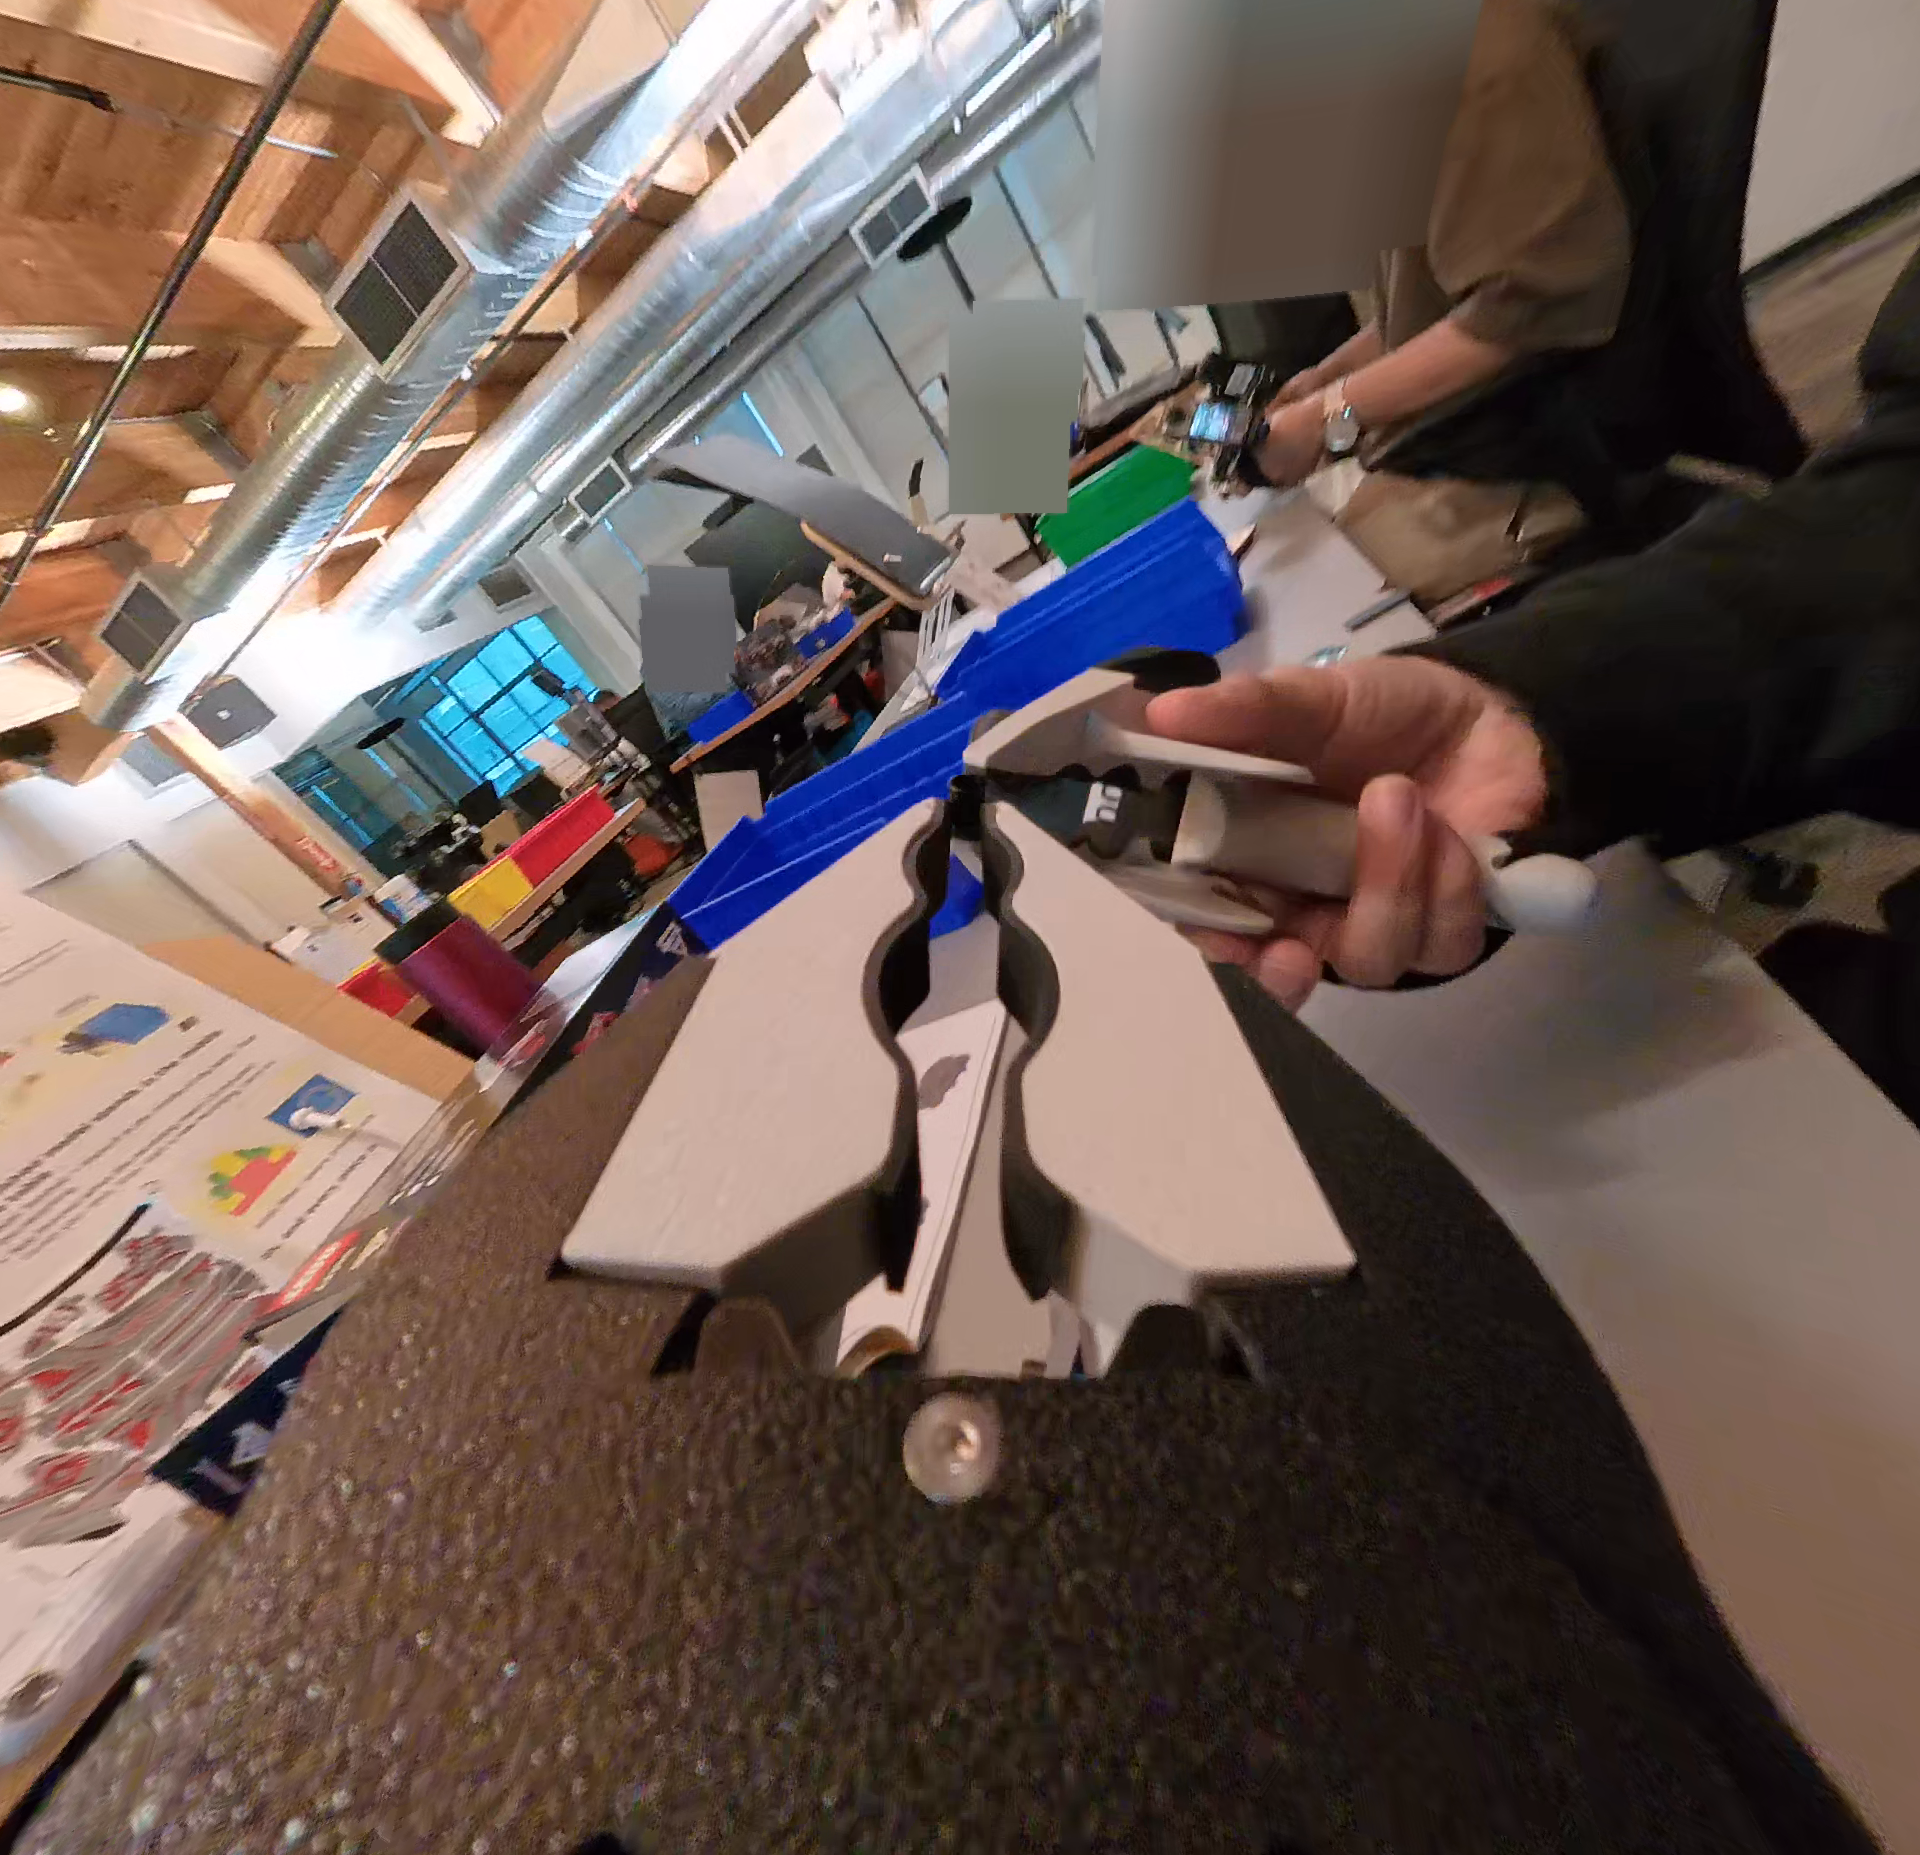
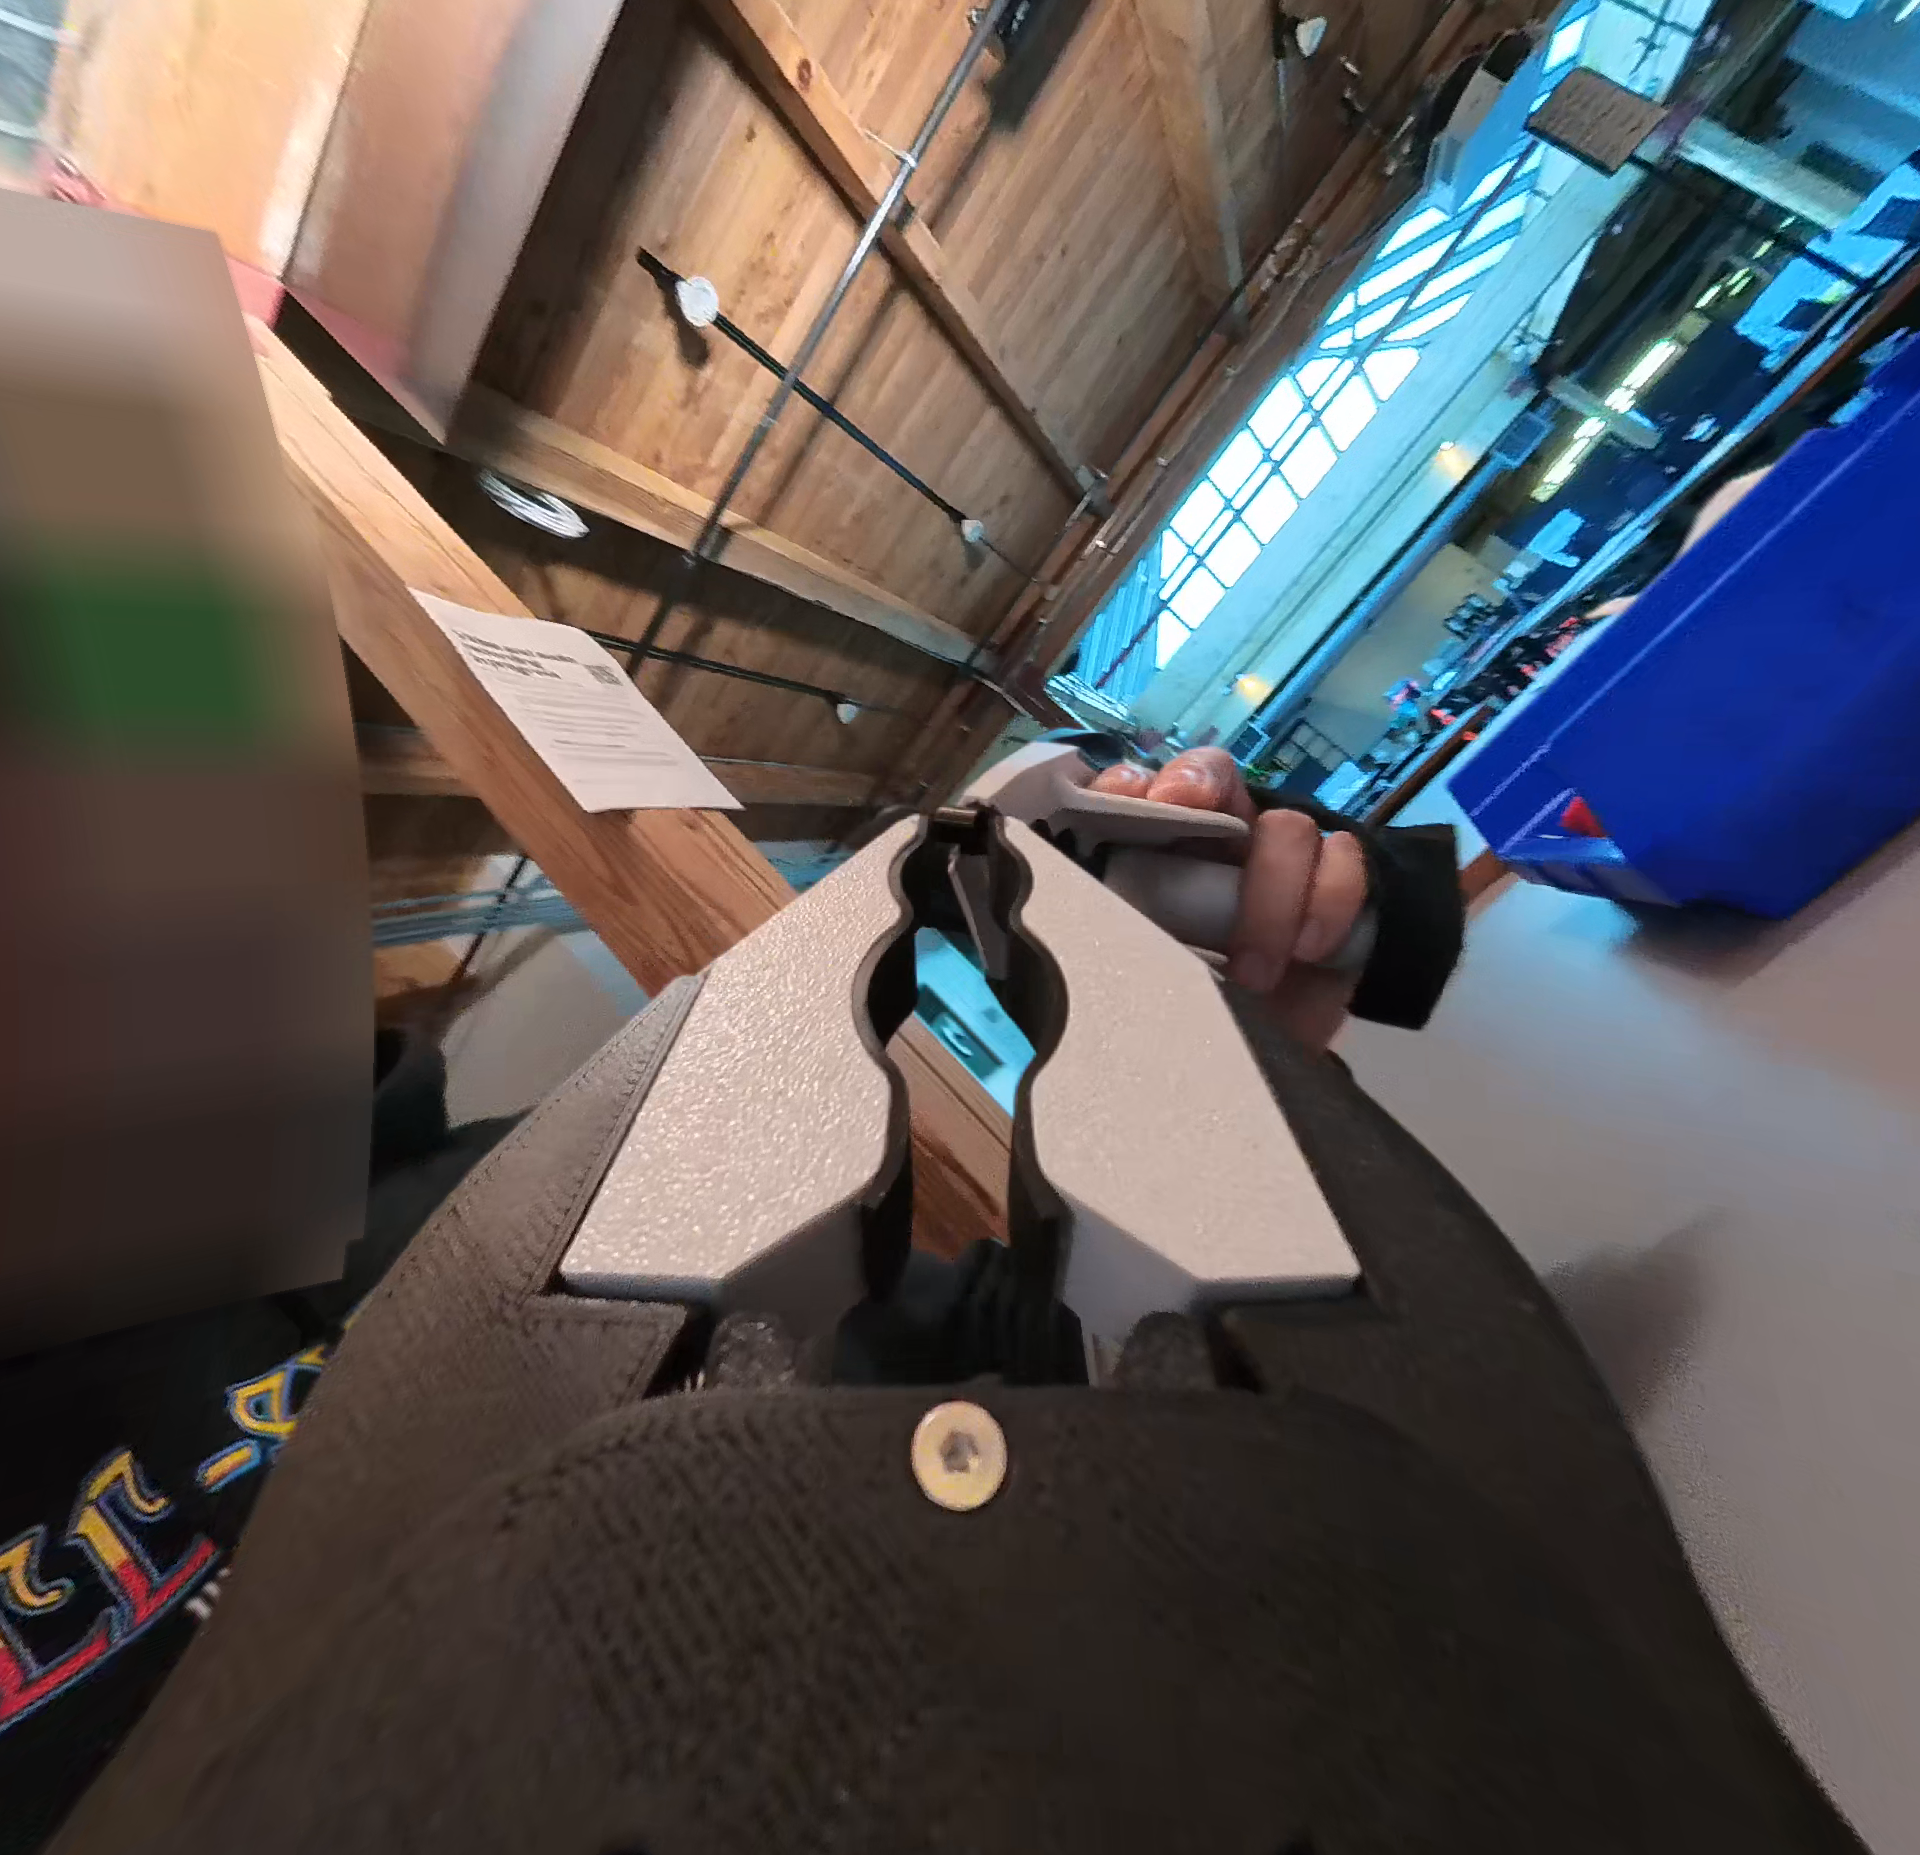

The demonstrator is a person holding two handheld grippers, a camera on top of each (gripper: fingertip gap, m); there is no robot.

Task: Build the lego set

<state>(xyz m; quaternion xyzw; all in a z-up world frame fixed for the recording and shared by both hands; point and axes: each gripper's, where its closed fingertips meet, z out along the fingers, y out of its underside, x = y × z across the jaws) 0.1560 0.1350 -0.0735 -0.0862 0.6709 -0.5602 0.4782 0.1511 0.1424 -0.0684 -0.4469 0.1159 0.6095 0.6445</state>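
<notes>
Both grippers are raised above the table and meet tip to tip. In the left wrist view, my left gripper (image 1: 961,818) is shut on a small dark lego piece (image 1: 964,795). The right gripper (image 1: 1049,740), held by a hand (image 1: 1382,797), reaches the same spot from the right. In the right wrist view, my right gripper (image 2: 959,831) is shut on a small dark piece (image 2: 958,821). The left gripper (image 2: 1070,777) and its hand (image 2: 1278,891) sit just beyond it. I cannot tell whether this is one piece or two joined.
An open instruction booklet (image 1: 156,1130) lies at the left. A maroon cup (image 1: 468,974) stands beside it. Blue bins (image 1: 1039,683) and a green bin (image 1: 1122,496) line the grey table (image 1: 1558,1182). A person works across it. A wooden post (image 2: 499,818) and a blue bin (image 2: 1714,714) flank the right view. Less than 4 cm separates the two grippers' tips.
</notes>
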